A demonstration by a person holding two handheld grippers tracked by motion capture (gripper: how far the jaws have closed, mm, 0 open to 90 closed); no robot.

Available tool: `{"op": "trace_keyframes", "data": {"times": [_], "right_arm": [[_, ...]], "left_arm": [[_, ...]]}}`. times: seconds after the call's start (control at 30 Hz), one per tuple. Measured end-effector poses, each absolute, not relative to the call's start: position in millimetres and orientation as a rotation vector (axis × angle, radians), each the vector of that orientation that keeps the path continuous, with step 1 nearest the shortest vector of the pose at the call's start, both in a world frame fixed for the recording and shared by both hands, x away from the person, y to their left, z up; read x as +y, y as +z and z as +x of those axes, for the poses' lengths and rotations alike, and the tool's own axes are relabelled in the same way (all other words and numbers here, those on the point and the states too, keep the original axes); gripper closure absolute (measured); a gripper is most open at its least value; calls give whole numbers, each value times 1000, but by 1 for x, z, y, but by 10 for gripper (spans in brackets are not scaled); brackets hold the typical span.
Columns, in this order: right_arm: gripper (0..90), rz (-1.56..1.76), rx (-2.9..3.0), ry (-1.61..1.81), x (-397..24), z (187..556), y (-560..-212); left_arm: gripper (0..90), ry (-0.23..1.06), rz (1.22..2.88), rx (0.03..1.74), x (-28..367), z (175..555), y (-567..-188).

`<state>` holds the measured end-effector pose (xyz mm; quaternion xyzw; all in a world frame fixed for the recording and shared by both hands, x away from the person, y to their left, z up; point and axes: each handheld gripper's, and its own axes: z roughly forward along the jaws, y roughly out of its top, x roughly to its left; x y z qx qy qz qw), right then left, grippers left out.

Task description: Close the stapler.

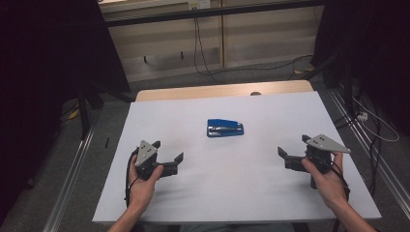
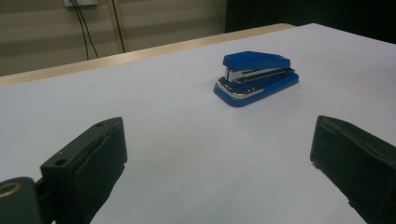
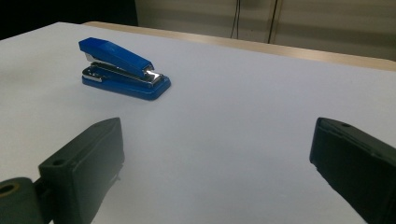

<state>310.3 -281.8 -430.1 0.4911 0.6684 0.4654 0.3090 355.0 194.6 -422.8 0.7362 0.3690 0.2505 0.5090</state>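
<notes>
The left gripper rests low at the near left of the white counter, its fingers spread wide with nothing between them, aimed inward so that the stapler sits ahead of them; this looks like a ready stance before a reach. The stapler lies at the counter's middle, a little toward the far edge, well apart from both grippers and closed flat on its base. The right gripper mirrors the left at the near right, fingers equally wide and empty, also turned toward the middle. The high view gives the layout and the hands' grip on each tool. The left gripper view shows the stapler's hinged end and chrome side; the right gripper view shows its open mouth, where staples come out.
</notes>
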Motion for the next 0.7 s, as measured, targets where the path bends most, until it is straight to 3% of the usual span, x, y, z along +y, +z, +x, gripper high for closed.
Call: {"op": "trace_keyframes", "data": {"times": [0.7], "right_arm": [[26,1352,1711,1201,-296,274,-441]], "left_arm": [[39,640,1773,927,212,323,-431]]}}
